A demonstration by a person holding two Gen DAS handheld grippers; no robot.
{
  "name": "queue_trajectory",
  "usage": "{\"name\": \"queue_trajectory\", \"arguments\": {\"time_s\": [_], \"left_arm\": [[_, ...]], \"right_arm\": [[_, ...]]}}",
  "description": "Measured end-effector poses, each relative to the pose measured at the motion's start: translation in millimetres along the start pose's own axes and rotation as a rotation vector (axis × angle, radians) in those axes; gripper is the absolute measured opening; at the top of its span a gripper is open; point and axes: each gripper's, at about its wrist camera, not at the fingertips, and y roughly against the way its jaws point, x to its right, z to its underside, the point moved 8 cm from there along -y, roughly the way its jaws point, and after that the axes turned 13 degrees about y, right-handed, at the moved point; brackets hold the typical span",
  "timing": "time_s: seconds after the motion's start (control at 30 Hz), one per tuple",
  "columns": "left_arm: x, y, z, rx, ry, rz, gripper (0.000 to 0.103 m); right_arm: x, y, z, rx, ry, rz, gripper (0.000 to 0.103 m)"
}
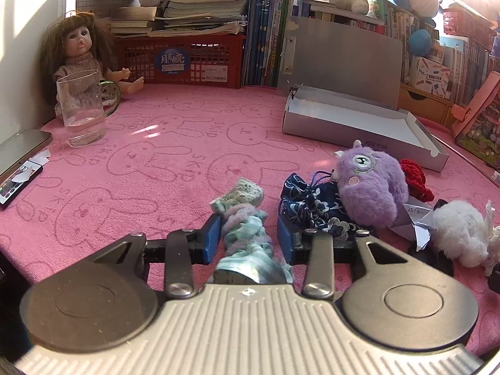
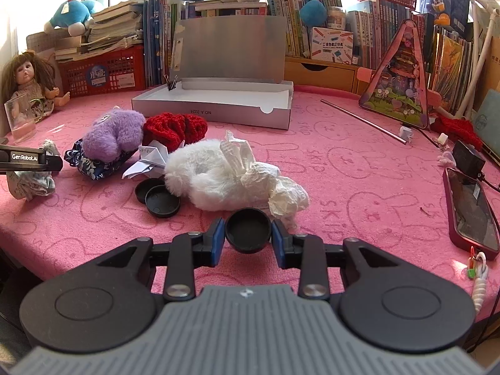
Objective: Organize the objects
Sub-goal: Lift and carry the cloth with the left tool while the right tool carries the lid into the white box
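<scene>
My left gripper (image 1: 249, 234) is open around a striped pale green and pink cloth bundle (image 1: 247, 234) that lies on the pink mat (image 1: 150, 168); the left pad touches it, the right pad stands clear. This gripper also shows in the right wrist view (image 2: 31, 159) over the same bundle (image 2: 31, 184). My right gripper (image 2: 248, 237) is shut on a black round lid (image 2: 247, 229), just in front of a white fluffy toy (image 2: 212, 175) with crumpled tissue (image 2: 275, 184). A purple plush (image 1: 370, 184), a navy patterned pouch (image 1: 312, 206) and a red knitted piece (image 2: 175, 128) lie together nearby.
An open silver box (image 2: 218, 106) stands behind the pile. Two more black lids (image 2: 159, 198) and folded paper (image 2: 147, 162) lie by the white toy. A glass (image 1: 82, 109), a doll (image 1: 78, 50) and a phone (image 1: 22, 153) are at left. Another phone (image 2: 472, 209) is at right.
</scene>
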Motion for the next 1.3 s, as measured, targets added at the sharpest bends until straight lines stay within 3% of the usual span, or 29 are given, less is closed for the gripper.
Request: {"name": "queue_trajectory", "arguments": {"time_s": [0.5,0.73,0.9,0.97,1.3], "left_arm": [[7,12,0,0.016,-0.021,0.029,0.038],[2,-4,17,-0.061,-0.037,-0.002,0.044],[5,-3,20,-0.054,-0.05,0.003,0.043],[6,-1,18,-0.049,-0.043,0.011,0.036],[29,18,-7,0.019,-0.058,0.087,0.036]], "right_arm": [[-3,5,-14,0.036,-0.014,-0.028,0.038],[-2,4,-12,0.03,-0.022,-0.026,0.038],[-3,2,-8,0.015,-0.019,-0.029,0.038],[-4,2,-8,0.012,-0.025,-0.034,0.038],[13,0,-21,0.016,-0.077,-0.007,0.037]]}}
